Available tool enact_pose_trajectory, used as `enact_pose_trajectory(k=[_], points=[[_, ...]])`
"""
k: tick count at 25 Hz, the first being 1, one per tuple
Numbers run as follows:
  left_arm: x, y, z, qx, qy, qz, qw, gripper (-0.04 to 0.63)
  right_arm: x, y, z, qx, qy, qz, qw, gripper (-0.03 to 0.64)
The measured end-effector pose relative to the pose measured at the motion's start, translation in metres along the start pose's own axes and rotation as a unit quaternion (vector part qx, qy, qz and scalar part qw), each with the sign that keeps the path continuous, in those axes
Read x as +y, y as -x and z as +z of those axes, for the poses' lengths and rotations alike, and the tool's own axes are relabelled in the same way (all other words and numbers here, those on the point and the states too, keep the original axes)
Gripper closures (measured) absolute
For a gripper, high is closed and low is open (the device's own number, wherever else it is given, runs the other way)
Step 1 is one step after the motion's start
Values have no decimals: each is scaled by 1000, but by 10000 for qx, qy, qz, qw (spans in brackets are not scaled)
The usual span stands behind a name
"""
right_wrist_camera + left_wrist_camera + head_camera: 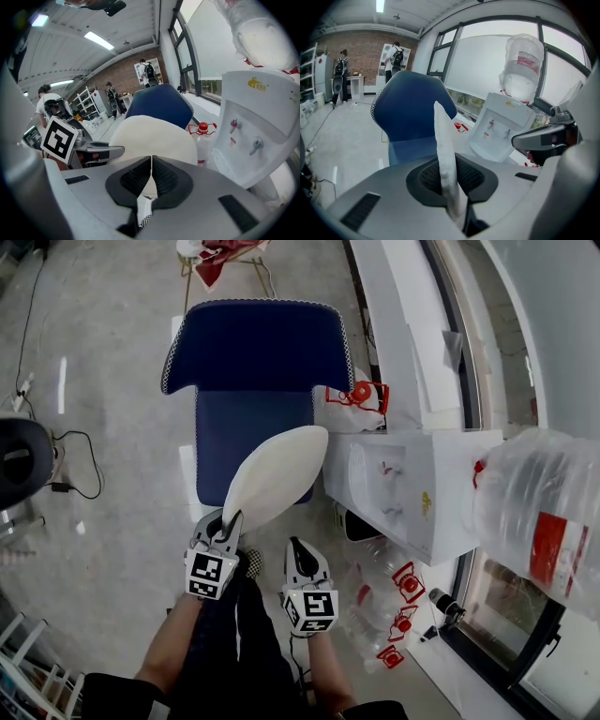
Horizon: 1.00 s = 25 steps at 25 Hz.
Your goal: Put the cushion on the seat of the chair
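Item: white oval fabric cushion (278, 474), held in the air over the seat front of the blue upholstered chair (255, 343), not yet laid down. We record the left gripper (228, 518) clamped on its rim and the right gripper (300, 549) closed, empty. Remaining, in our judgement: lowering and release.

No lettering is legible: the yellow logo (258, 84) on the white water dispenser (262, 123) and the red label (555, 557) on the water bottle (520, 488) are too blurred to read, and the square markers (208, 574) carry patterns only.
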<state>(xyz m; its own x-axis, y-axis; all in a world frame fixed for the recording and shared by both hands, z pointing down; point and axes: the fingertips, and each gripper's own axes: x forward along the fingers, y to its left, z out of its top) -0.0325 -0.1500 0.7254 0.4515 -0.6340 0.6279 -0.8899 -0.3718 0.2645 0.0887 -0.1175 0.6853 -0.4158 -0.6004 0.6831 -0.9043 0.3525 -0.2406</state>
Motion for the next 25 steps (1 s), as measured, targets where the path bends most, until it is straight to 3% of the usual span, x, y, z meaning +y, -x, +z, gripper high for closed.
enact_pose_trajectory(k=[25], points=[[90, -37, -41, 317, -11, 703, 9970, 543, 18, -69, -6, 246, 102, 193, 9995, 588]])
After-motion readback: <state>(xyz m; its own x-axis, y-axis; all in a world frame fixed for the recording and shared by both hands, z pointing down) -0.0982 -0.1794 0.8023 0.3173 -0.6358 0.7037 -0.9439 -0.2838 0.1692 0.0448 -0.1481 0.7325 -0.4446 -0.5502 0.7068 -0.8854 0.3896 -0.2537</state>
